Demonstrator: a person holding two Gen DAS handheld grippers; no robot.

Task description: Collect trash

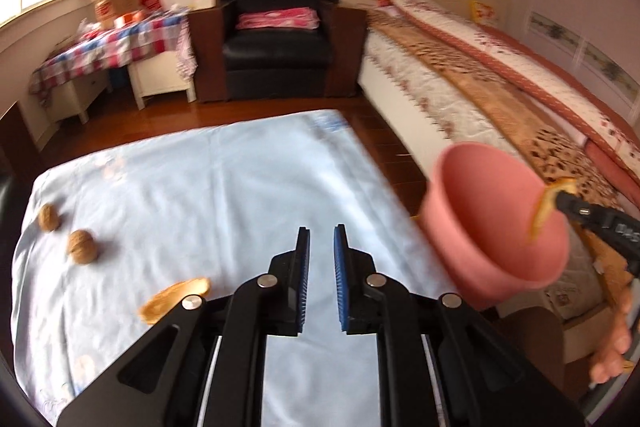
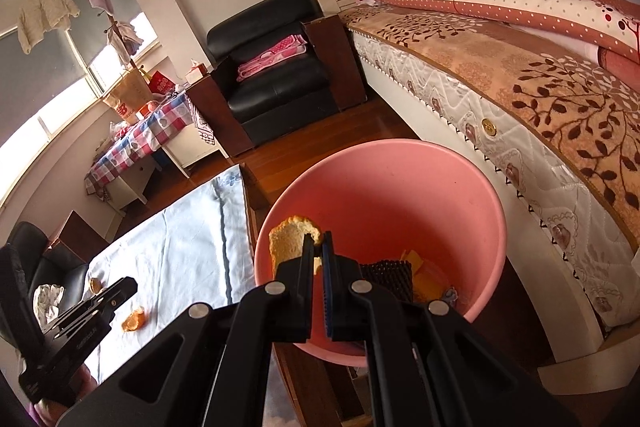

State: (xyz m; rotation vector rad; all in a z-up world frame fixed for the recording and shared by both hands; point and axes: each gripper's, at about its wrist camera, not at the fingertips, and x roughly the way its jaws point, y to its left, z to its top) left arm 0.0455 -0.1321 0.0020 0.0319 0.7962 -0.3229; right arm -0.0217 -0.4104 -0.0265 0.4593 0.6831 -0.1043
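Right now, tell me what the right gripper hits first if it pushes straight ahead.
The right gripper, shut on a piece of orange peel, points into the pink bin. Going straight on, it would probably meet the bin's inner wall or the scraps at its bottom first; depth is hard to judge.

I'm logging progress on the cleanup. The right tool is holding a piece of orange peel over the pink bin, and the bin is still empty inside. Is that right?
Not quite. The pink bin is not empty: the right wrist view shows yellow scraps and a dark ridged piece at its bottom. The rest holds: the right tool is shut on the piece of orange peel over the bin.
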